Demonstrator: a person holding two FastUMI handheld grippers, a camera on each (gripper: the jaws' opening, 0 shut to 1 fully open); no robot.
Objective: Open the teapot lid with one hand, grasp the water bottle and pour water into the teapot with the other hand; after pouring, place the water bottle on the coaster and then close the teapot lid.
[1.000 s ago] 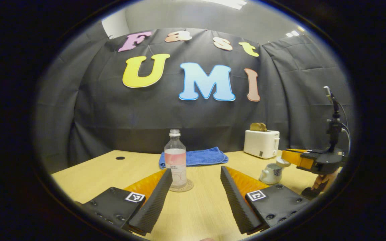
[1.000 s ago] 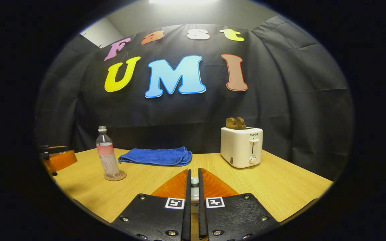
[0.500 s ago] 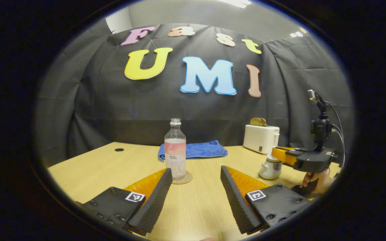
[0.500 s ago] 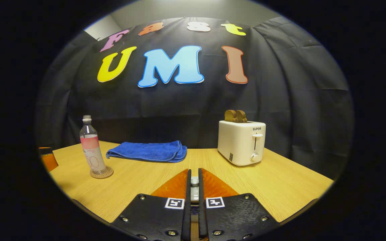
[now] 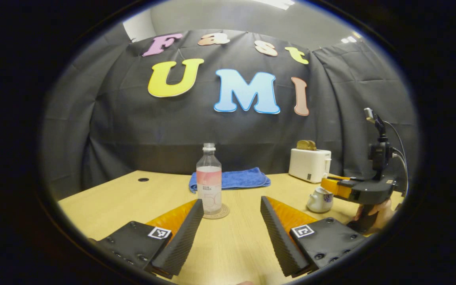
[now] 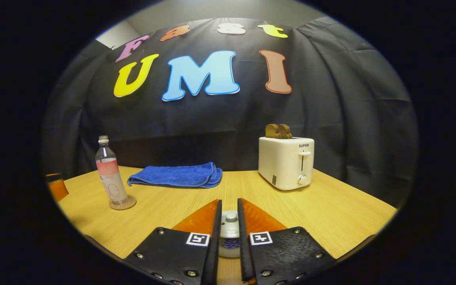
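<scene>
A clear water bottle point(image 5: 209, 178) with a pink label stands upright on a round coaster point(image 5: 217, 214), just ahead of my left gripper point(image 5: 232, 200), which is open and holds nothing. The bottle point(image 6: 111, 174) and the coaster point(image 6: 122, 204) also appear at the left of the right gripper view. A small white teapot point(image 5: 318, 201) sits on the table to the right with its lid on. My right gripper point(image 6: 228, 202) straddles the lid point(image 6: 230, 229), its jaws a little apart on either side of the knob. A hand point(image 5: 375, 213) holds that right gripper point(image 5: 327, 184).
A folded blue towel point(image 6: 176, 176) lies at the back of the wooden table point(image 6: 331, 213). A white toaster point(image 6: 286, 162) with toast in it stands at the back right. An edge of my left gripper point(image 6: 57, 188) pokes in at the far left.
My right gripper's jaws have parted a little and the lid now rests low between them on the teapot. The left gripper has stayed open and barely moved.
</scene>
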